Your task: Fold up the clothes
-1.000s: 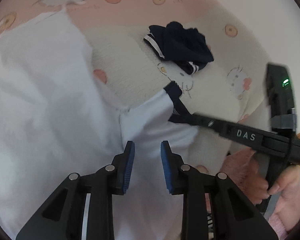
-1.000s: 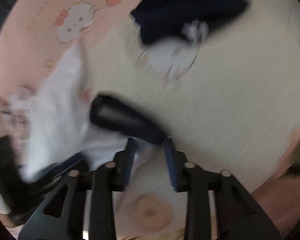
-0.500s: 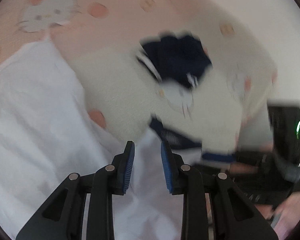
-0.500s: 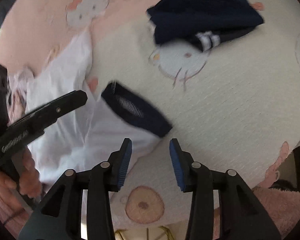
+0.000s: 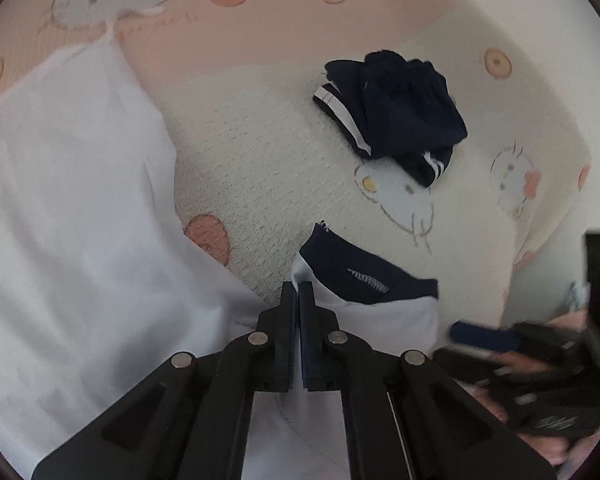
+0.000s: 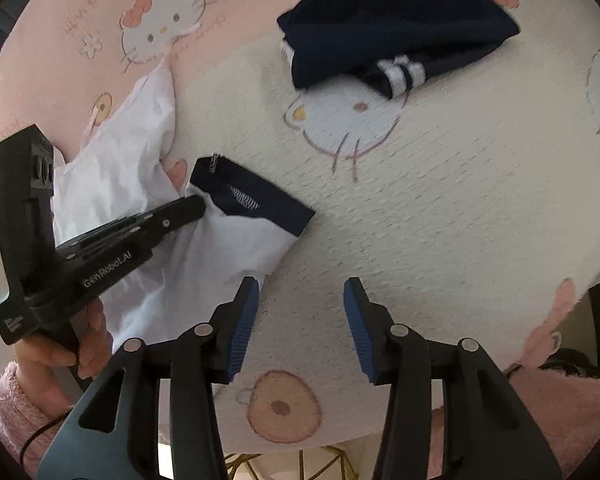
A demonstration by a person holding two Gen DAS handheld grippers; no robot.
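A white shirt [image 5: 72, 216] with a navy sleeve cuff [image 5: 364, 272] lies spread on a Hello Kitty blanket [image 5: 268, 168]. My left gripper [image 5: 299, 292] is shut on the white sleeve just below the cuff. In the right wrist view the shirt [image 6: 132, 168] and its cuff [image 6: 256, 200] lie at centre left, with the left gripper [image 6: 192, 208] pinching the sleeve edge. My right gripper [image 6: 300, 300] is open and empty, low over the blanket [image 6: 440, 200] just right of the sleeve end.
A folded navy garment with white stripes [image 5: 396, 116] lies on the blanket beyond the sleeve; it also shows in the right wrist view [image 6: 392, 28]. The blanket's front edge [image 6: 560, 300] drops off at the right.
My left gripper has closed on the sleeve. My right gripper let go of the cuff, opened wider and drew back to the right. The sleeve now lies flat.
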